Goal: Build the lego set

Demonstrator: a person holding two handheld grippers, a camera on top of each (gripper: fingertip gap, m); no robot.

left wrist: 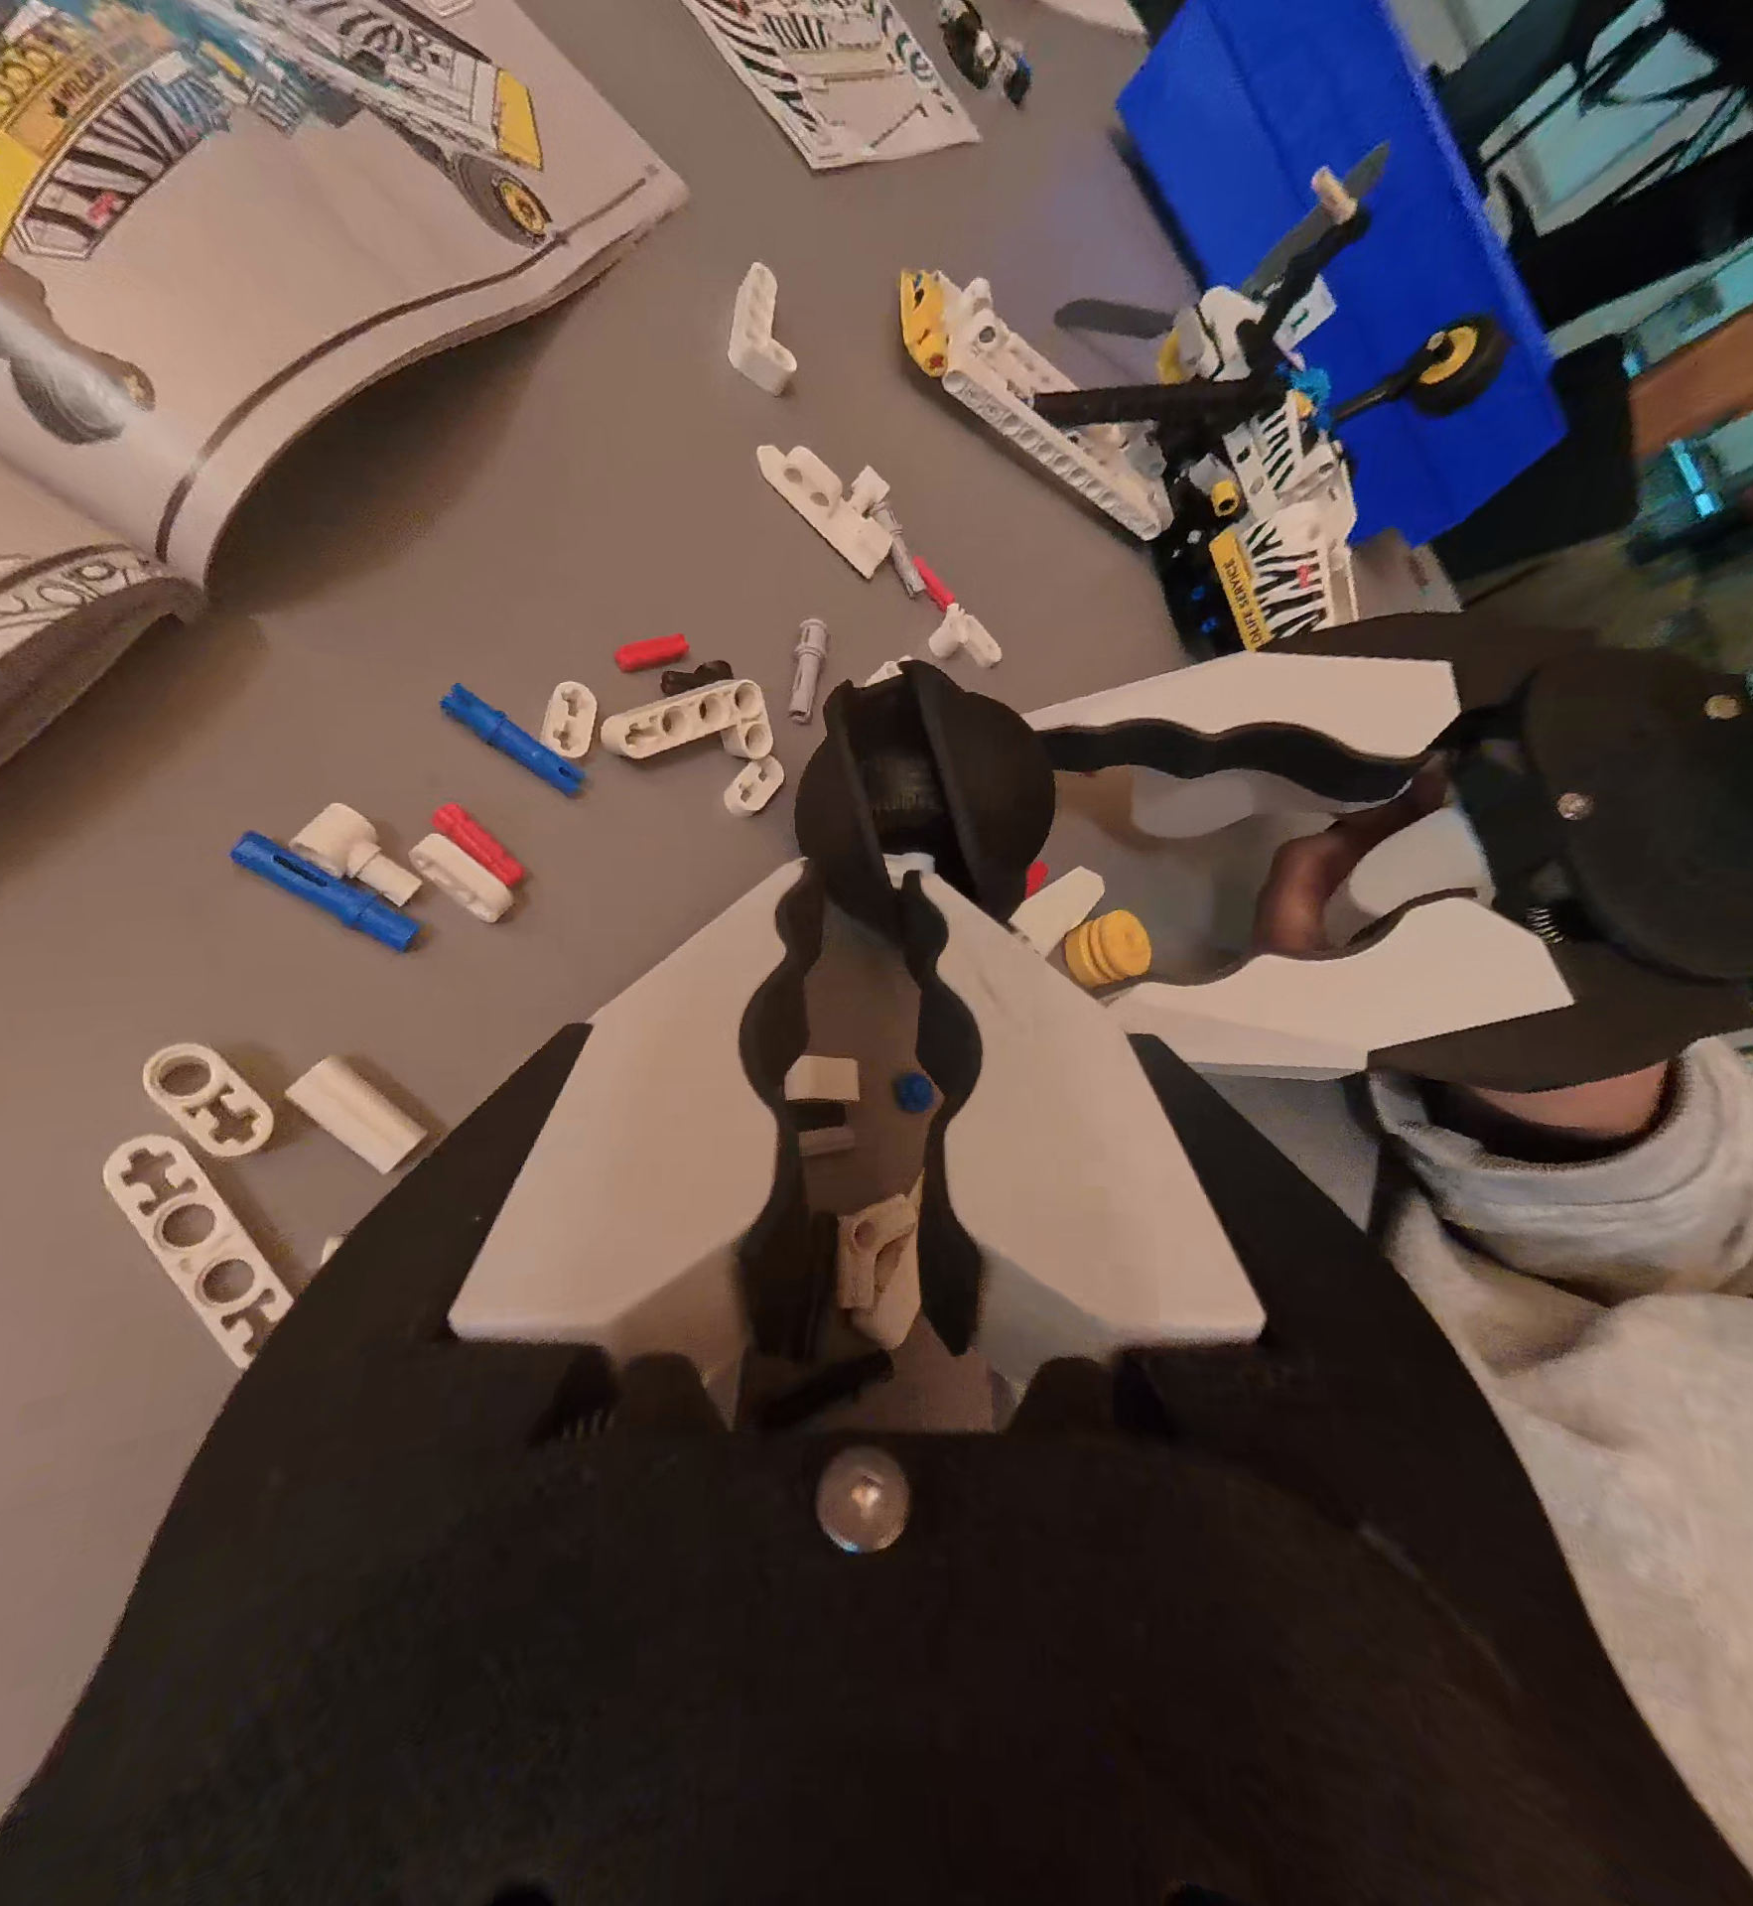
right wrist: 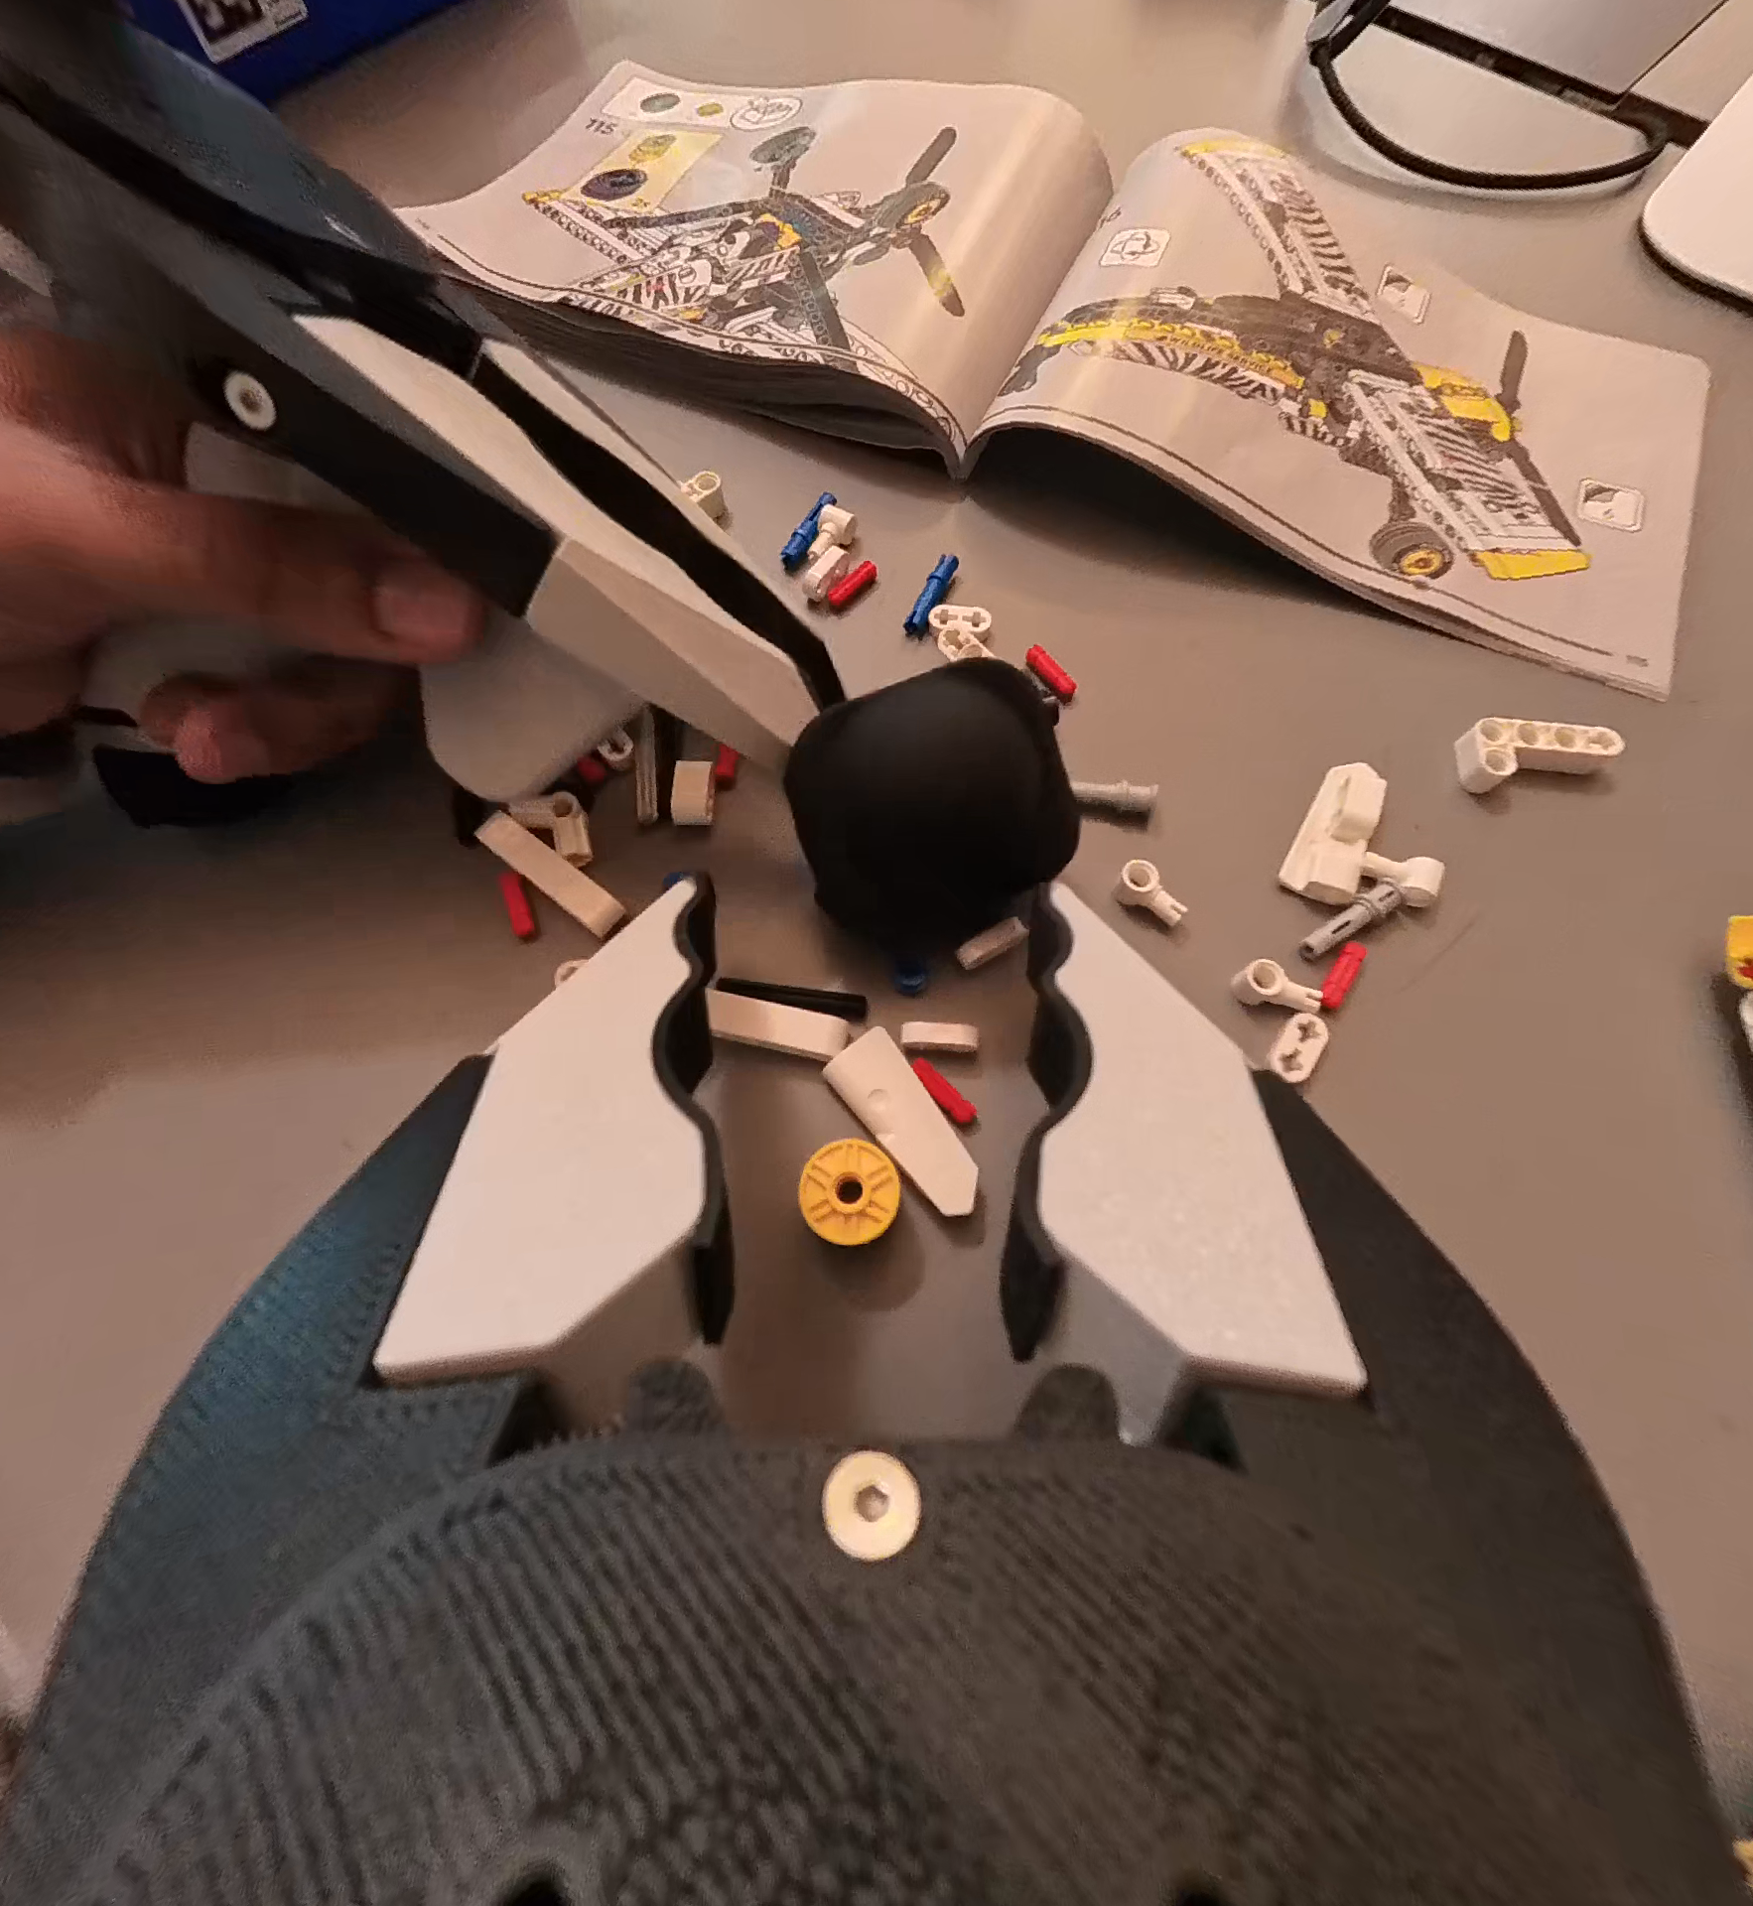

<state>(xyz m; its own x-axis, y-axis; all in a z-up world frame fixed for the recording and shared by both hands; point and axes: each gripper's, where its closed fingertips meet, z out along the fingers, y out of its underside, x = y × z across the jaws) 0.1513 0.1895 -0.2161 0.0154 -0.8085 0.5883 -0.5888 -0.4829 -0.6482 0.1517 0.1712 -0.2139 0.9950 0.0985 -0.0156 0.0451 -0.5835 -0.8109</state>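
My left gripper (left wrist: 867, 877) is shut on a black rubber tyre (left wrist: 924, 784) and holds it just above the grey table. In the right wrist view the left gripper (right wrist: 811, 712) comes in from the upper left with the tyre (right wrist: 929, 794) at its tips. My right gripper (right wrist: 867, 908) is open and empty, its fingers either side of a yellow wheel hub (right wrist: 849, 1191) that lies flat on the table, just short of the tyre. In the left wrist view the right gripper (left wrist: 1068, 846) reaches in from the right beside the hub (left wrist: 1108, 947).
Loose white, red and blue pieces (left wrist: 501, 743) are scattered on the table (left wrist: 439, 578). An open instruction booklet (right wrist: 1058, 309) lies at the back. The part-built zebra-striped plane (left wrist: 1213, 433) stands before a blue bin (left wrist: 1295, 227). A white angled beam (right wrist: 1532, 748) lies to the right. Both grippers' tips are close together, under 4 cm apart. Between my right fingertips and the yellow wheel hub (right wrist: 849, 1191) there is roughly 6 cm. My left wrist view (left wrist: 1132, 943) looks at it from another angle.
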